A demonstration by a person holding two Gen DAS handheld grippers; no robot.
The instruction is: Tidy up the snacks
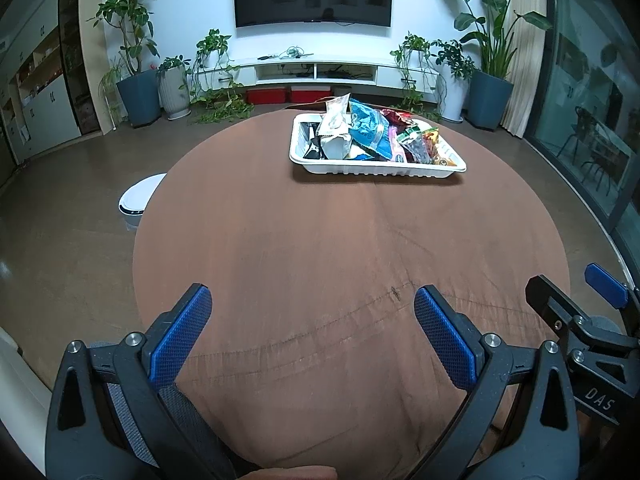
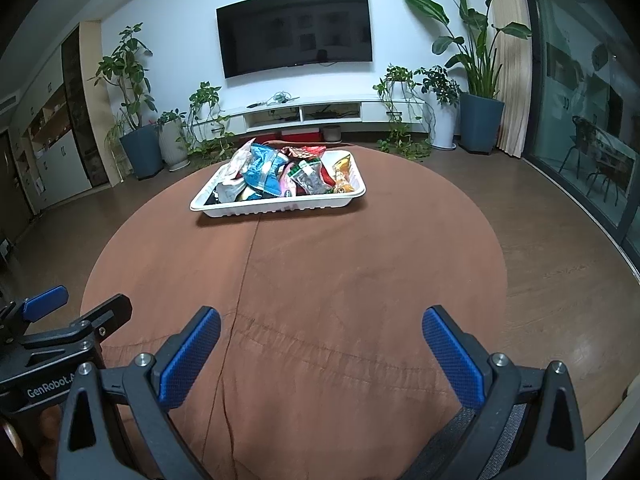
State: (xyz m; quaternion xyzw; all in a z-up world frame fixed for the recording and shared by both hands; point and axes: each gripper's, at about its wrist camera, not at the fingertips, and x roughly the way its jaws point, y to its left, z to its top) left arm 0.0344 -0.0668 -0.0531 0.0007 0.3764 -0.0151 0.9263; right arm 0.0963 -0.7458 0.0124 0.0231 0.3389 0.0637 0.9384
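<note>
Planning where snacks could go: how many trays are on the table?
1. A single white tray sits on the brown table at its far side, piled with snack packets. Nothing else rests on the cloth; both grippers hover open at the near edge.

A round table is covered in a brown cloth (image 1: 320, 248), matt and slightly napped, with stitched seams and soft creases. On it sits a white plastic tray (image 1: 376, 168) with a ribbed, faintly glossy wall. The snack packets (image 1: 370, 132) heaped inside are shiny, crinkled plastic film, some partly clear. The left gripper (image 1: 312, 320) and right gripper (image 2: 320, 340) have matt black plastic bodies, bright metal screw heads and blue rubbery finger pads (image 1: 182, 336) with a fine dimpled texture. The floor (image 2: 560, 208) looks like smooth, glossy wood. A wall-mounted television (image 2: 296, 30) has a dark, reflective screen.
</note>
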